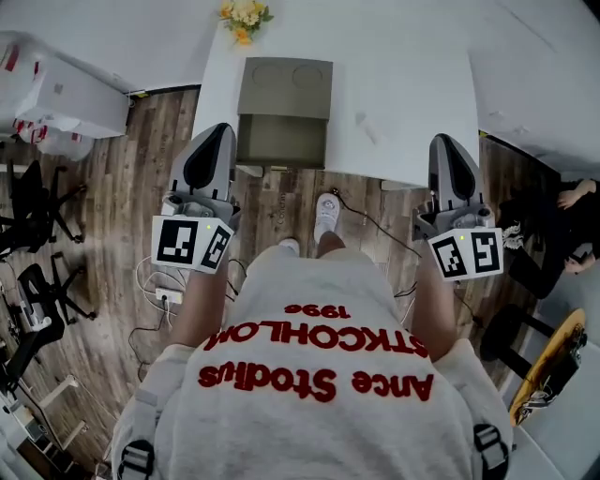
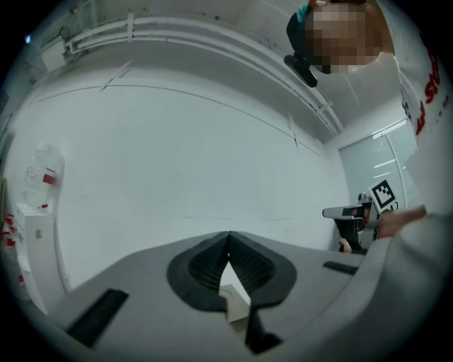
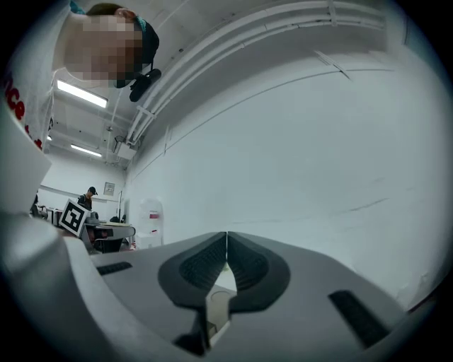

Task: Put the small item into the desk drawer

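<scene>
In the head view a grey-green desk drawer unit (image 1: 284, 89) stands on the white desk (image 1: 422, 103), and its drawer (image 1: 281, 141) looks pulled out toward me. A small pale item (image 1: 367, 127) lies on the desk to the right of it. My left gripper (image 1: 219, 131) is held up in front of the desk's left front corner, shut and empty. My right gripper (image 1: 442, 142) is near the desk's right front edge, also shut and empty. Both gripper views face a bare white wall, with the left gripper's (image 2: 228, 235) and the right gripper's (image 3: 226, 236) jaws meeting at the tips.
Yellow flowers (image 1: 246, 17) stand at the desk's back edge. Office chairs (image 1: 33, 220) and white boxes (image 1: 61, 94) are at the left. A power strip with cables (image 1: 167, 296) lies on the wood floor. A seated person (image 1: 572, 202) and a yellow board (image 1: 553, 361) are at the right.
</scene>
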Demonstrator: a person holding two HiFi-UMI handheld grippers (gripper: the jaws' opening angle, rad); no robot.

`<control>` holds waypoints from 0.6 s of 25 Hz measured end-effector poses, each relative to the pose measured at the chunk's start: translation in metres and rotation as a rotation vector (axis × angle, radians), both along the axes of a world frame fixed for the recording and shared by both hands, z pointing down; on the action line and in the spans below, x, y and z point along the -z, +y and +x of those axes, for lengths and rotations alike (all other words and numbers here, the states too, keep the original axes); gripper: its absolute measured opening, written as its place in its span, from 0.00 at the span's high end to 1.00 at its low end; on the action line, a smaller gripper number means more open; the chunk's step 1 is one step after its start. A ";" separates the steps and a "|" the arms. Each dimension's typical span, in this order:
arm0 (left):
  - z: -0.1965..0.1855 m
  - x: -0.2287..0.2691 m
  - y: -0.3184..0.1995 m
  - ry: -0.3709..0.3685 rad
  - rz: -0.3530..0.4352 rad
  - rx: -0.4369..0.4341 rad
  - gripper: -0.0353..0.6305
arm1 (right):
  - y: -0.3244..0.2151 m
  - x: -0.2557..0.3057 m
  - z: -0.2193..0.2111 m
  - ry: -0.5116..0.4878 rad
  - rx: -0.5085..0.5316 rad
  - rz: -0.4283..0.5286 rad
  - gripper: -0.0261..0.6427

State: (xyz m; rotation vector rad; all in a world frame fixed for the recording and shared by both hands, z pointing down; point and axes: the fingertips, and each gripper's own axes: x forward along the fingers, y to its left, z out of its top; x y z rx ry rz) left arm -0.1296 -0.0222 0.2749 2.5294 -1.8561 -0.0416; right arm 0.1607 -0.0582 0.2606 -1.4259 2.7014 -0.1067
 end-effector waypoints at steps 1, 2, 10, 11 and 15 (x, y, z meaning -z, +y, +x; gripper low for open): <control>0.002 0.002 -0.008 -0.009 0.009 0.012 0.94 | -0.013 0.001 0.000 -0.001 0.015 0.004 0.95; 0.003 0.004 -0.016 -0.017 0.018 0.023 0.94 | -0.025 0.003 0.001 -0.002 0.028 0.008 0.95; 0.023 0.003 -0.067 -0.023 0.030 0.094 0.94 | -0.093 0.002 0.011 -0.004 0.127 0.020 0.95; 0.025 0.002 -0.071 -0.022 0.027 0.104 0.94 | -0.099 0.001 0.011 -0.005 0.143 0.017 0.95; 0.027 -0.004 -0.084 -0.015 0.017 0.141 0.94 | -0.121 -0.006 0.009 -0.011 0.171 0.014 0.95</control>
